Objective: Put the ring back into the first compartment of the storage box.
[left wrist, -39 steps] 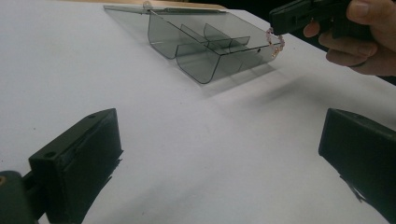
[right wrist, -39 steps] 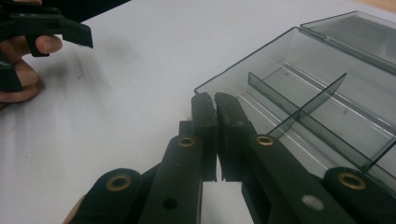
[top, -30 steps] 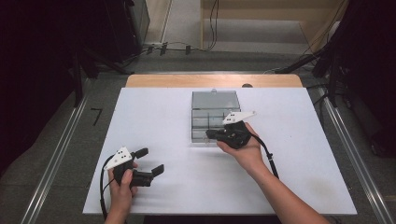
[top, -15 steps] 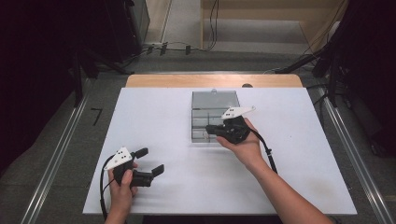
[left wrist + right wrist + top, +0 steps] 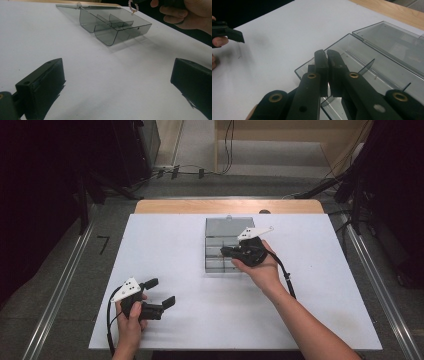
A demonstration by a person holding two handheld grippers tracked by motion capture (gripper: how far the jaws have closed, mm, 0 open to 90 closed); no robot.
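Note:
A clear grey plastic compartment box [image 5: 214,260] lies near the middle of the white table with its lid [image 5: 222,226] folded open on the far side. My right gripper [image 5: 225,251] hovers just over the box's dividers [image 5: 368,66], jaws shut. In the left gripper view a short string of pink beads [image 5: 132,6] dangles from its tip above the box [image 5: 117,32]. My left gripper [image 5: 161,292] rests near the table's front left, jaws wide open with only bare table between them [image 5: 117,82]. The right gripper's fingertips [image 5: 322,53] meet over the box's near wall.
The white tabletop [image 5: 170,245] ends in a wooden strip [image 5: 200,206] at the far side. Metal rails [image 5: 65,280] run along both sides of the table. Cables lie on the floor [image 5: 190,170] beyond it.
The right hand has edged a little farther over the box. The left hand and its open gripper have stayed where they were.

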